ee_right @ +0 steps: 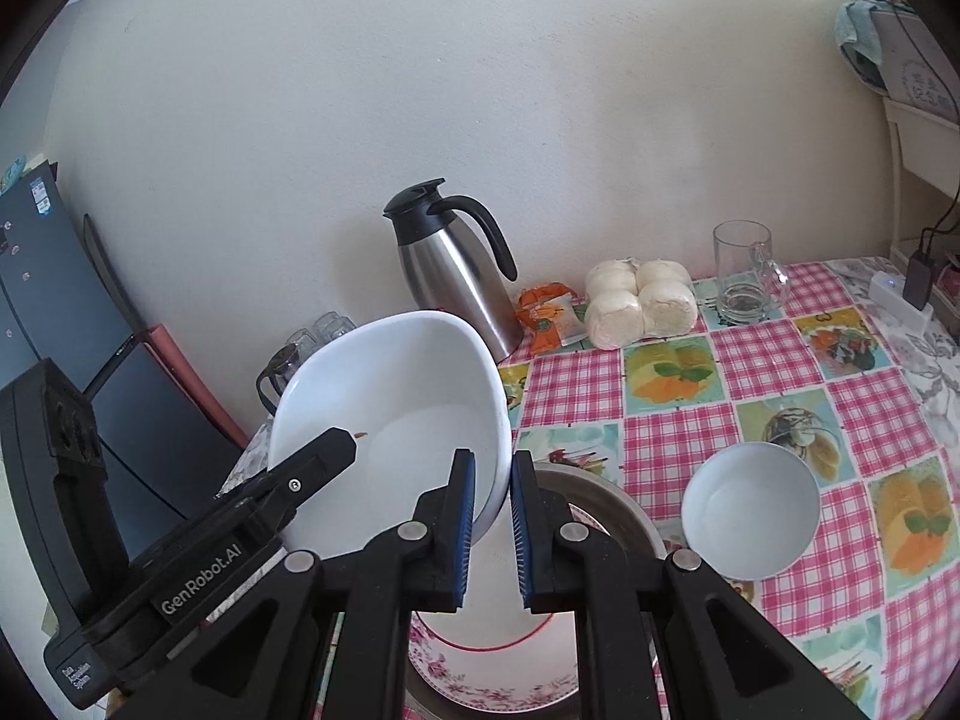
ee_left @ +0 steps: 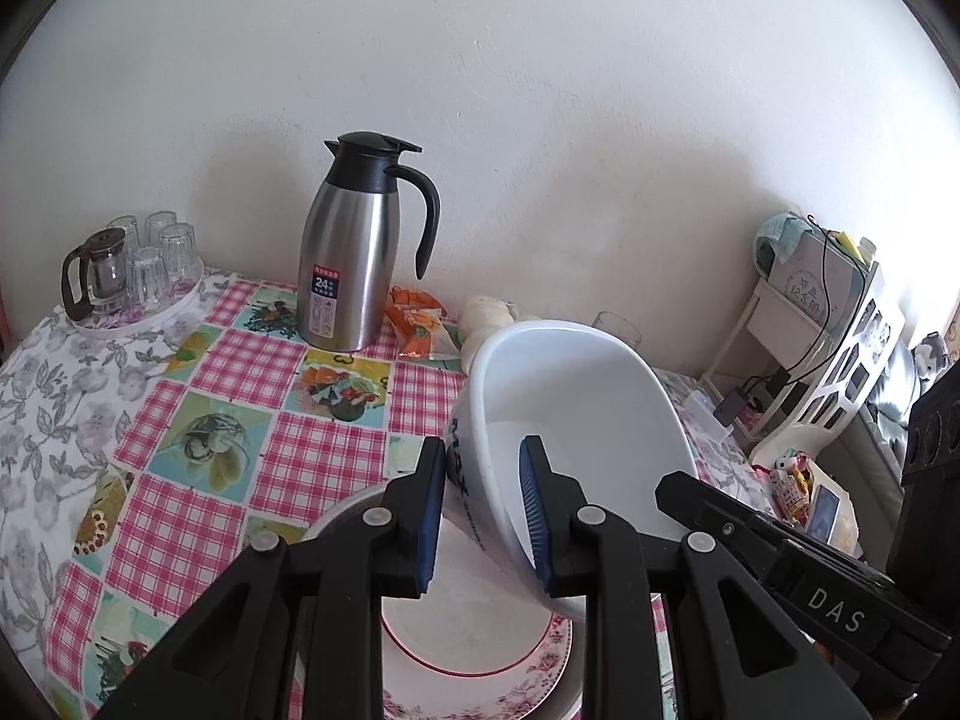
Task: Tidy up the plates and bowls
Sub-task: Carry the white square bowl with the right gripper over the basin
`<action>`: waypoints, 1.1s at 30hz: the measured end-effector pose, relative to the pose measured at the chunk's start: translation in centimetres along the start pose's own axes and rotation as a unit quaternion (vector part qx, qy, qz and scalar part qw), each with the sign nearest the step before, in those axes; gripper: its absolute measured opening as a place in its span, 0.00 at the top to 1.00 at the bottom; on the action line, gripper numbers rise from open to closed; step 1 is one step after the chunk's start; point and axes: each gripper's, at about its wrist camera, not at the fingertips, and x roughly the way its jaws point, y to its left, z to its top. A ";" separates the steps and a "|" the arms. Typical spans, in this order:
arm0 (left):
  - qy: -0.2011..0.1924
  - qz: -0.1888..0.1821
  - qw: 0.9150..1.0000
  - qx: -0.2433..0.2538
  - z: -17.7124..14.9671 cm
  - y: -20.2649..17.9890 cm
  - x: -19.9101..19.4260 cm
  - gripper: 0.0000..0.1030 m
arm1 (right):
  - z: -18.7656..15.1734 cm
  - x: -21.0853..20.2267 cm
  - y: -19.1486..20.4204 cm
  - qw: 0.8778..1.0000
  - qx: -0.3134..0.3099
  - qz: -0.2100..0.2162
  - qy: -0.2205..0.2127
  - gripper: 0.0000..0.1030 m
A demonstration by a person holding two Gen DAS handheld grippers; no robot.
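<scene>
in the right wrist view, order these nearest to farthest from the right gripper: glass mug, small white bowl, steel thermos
1. small white bowl, just right of the right gripper
2. steel thermos, back by the wall, left of centre
3. glass mug, far back right

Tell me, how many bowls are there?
2. A big bowl is held tilted over the plate by both grippers; a small bowl sits right of it. Others may be hidden.

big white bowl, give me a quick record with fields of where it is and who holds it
item: big white bowl
pose: tilted, off the table
left gripper: jaws clamp its rim
right gripper: jaws clamp the opposite rim
below: floral plate
nearby: small white bowl, upright on checked tablecloth
behind: steel thermos jug
</scene>
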 end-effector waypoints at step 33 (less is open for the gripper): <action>0.123 0.034 0.988 -0.092 -4.0 3.7 3.8 0.75 | -3.0 4.9 -1.3 0.994 0.011 -0.009 0.109 0.86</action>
